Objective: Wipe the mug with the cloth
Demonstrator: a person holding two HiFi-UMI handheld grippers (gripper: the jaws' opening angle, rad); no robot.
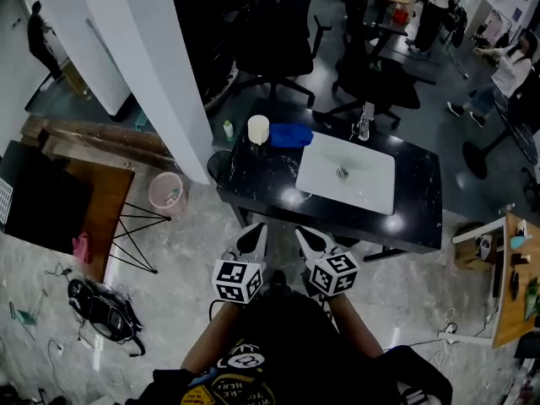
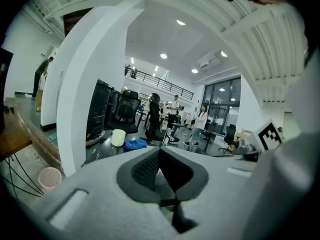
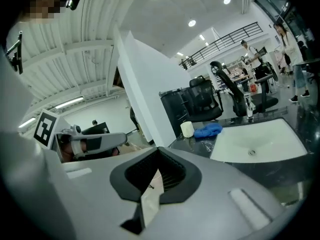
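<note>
A cream mug stands upright at the far left of the black counter, with a crumpled blue cloth lying right beside it. Both grippers are held close to the person's body, well short of the counter's near edge. My left gripper is shut and holds nothing; my right gripper is shut and empty too. The left gripper view shows the mug and cloth far beyond the closed jaws. In the right gripper view the mug and cloth sit left of the sink.
A white sink with a faucet fills the counter's right half. A small green bottle stands left of the mug. A white pillar, a pink bin and office chairs surround the counter. People stand far back right.
</note>
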